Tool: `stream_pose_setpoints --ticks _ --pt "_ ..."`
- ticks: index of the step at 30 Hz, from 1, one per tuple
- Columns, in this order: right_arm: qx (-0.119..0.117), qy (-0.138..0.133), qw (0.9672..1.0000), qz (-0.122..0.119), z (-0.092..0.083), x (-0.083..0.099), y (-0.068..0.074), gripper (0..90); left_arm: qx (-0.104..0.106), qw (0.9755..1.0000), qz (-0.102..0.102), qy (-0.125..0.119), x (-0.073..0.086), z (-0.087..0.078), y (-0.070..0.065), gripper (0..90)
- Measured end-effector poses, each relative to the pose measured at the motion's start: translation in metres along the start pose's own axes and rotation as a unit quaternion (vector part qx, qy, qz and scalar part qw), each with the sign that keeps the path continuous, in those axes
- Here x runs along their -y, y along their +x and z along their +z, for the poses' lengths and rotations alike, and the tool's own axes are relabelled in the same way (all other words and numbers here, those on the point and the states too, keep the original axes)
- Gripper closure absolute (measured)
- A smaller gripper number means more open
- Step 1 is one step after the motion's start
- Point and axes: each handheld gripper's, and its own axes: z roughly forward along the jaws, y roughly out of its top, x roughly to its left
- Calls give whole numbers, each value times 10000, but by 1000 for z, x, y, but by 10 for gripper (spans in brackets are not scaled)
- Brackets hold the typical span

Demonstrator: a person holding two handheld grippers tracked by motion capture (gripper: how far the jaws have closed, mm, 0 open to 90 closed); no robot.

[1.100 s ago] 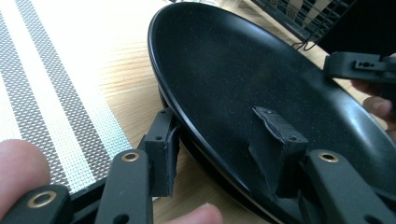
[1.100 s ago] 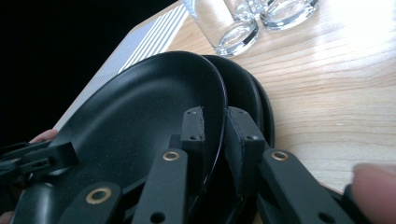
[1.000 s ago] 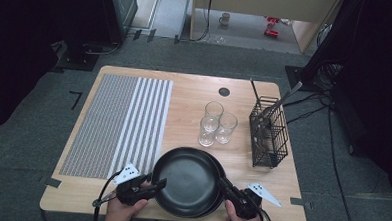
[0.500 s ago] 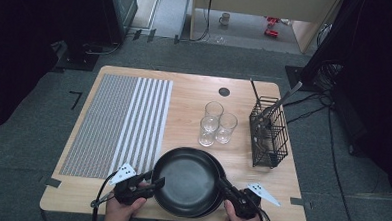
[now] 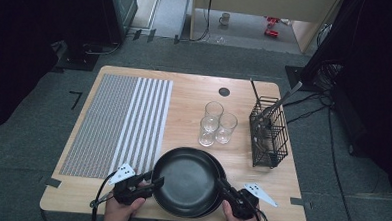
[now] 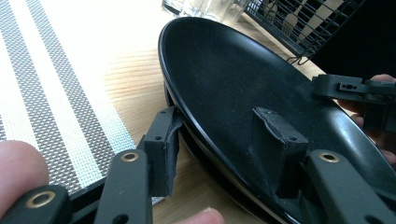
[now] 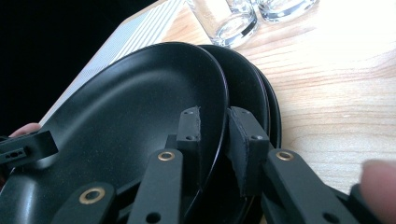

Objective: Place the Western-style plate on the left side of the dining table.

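Nothing has shifted much since the earlier frames: both tools hold their places at the plate stack on the worktop's near edge. Left tool straddles the top plate's rim, jaws having just closed a little, pads not visibly pressing. Right tool pinches the same plate's opposite rim. Glasses stand behind.
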Motion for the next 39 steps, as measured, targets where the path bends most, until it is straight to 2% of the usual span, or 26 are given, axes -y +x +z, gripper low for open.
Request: stream_pose_setpoints --ticks 2,8,16,21,35,39 --pt "-5 1 10000 50 0 0 0 755 -4 10000 5 -14 0 -1 0 533" --pt "21 -20 10000 -40 2 2 3 753 93 9998 -156 -116 -1 -4 5 534" --pt "150 -1 9997 -198 2 4 10 749 54 9997 -180 -162 -1 -5 5 533" --pt "189 -1 9996 -206 2 4 11 747 135 9994 -271 -170 -1 -5 7 530" --pt "289 -26 9991 -318 3 5 16 745 229 9989 -325 -263 -1 -8 9 528" --pt "259 -18 9993 -265 3 4 15 744 270 9986 -370 -270 -2 -8 10 527"
